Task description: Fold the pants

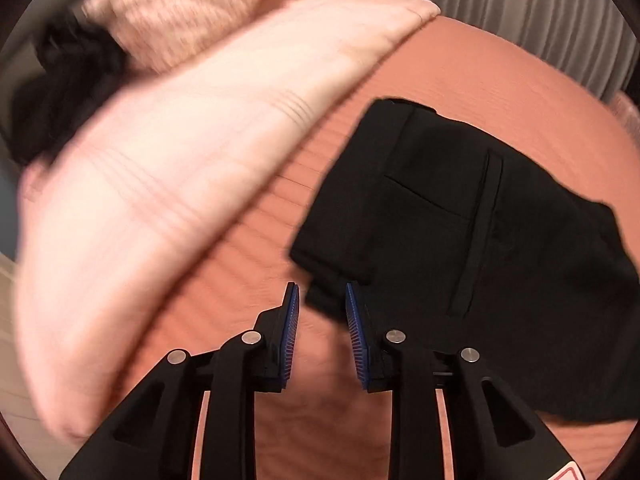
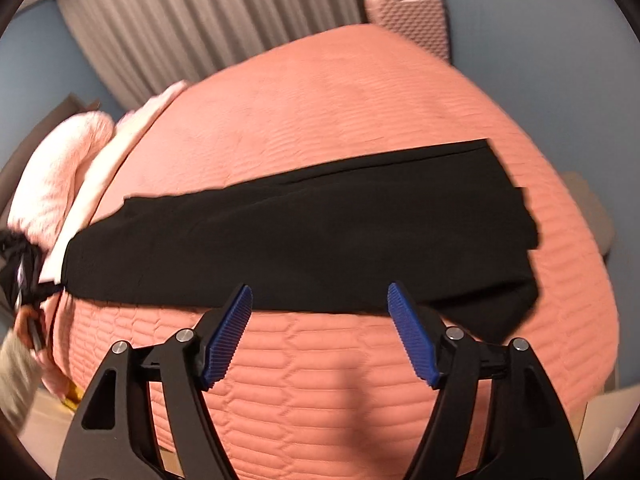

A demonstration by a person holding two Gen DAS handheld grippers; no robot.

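Observation:
Black pants (image 2: 300, 240) lie flat in a long band across the salmon quilted bedspread (image 2: 340, 100). The left wrist view shows their end with a pocket slit and a seam (image 1: 460, 220). My left gripper (image 1: 321, 294) hangs over the bedspread with a narrow gap between its blue pads. A corner of the pants sits right at its fingertips, and the pads do not press on it. My right gripper (image 2: 320, 288) stands wide open above the near edge of the pants, nothing between its fingers.
A pale pink folded blanket (image 1: 160, 180) and a fluffy pink pillow (image 1: 180, 8) lie along the bed's edge, with a dark bundle (image 1: 60, 92) beside them. Grey curtains (image 2: 180, 20) and a pink suitcase (image 2: 408, 20) stand behind the bed. A sleeve (image 2: 16, 380) shows at the left.

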